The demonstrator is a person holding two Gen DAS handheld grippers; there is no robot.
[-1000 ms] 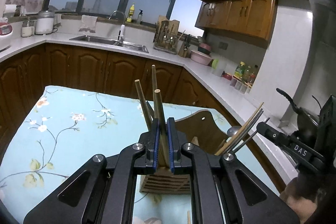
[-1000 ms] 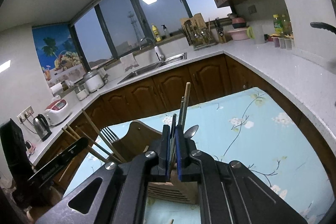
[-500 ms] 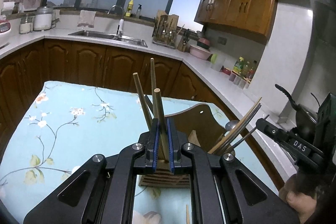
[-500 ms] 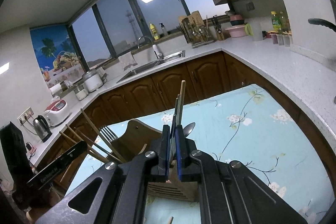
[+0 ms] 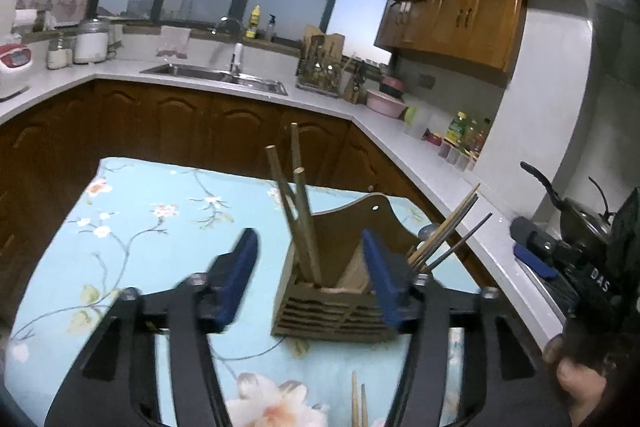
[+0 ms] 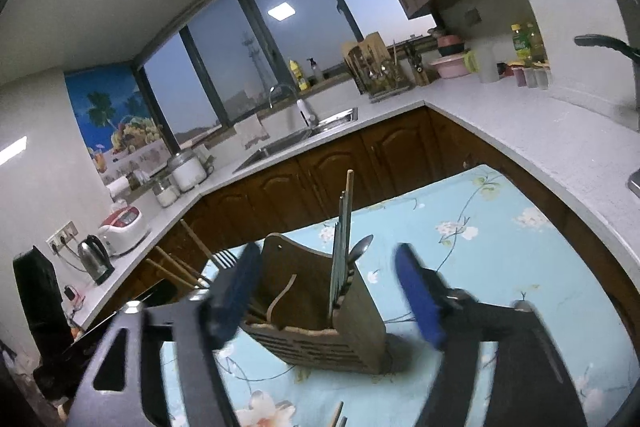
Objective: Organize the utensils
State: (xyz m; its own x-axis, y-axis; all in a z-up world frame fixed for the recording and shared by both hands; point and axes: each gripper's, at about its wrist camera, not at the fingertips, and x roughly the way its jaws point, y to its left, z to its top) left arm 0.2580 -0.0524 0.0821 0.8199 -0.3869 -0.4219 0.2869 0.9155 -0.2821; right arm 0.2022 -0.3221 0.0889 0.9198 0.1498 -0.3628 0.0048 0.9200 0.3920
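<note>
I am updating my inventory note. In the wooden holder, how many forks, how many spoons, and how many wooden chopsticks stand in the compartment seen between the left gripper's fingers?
Forks: 1
Spoons: 1
Wooden chopsticks: 3
Total: 5

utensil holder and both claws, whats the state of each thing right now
left claw: open, jaws just opened, pads off the chopsticks
right claw: open, jaws just opened, nothing gripped
wooden utensil holder: upright on the floral tablecloth
wooden chopsticks: standing in the holder, leaning
spoon: standing in the holder, bowl up
</note>
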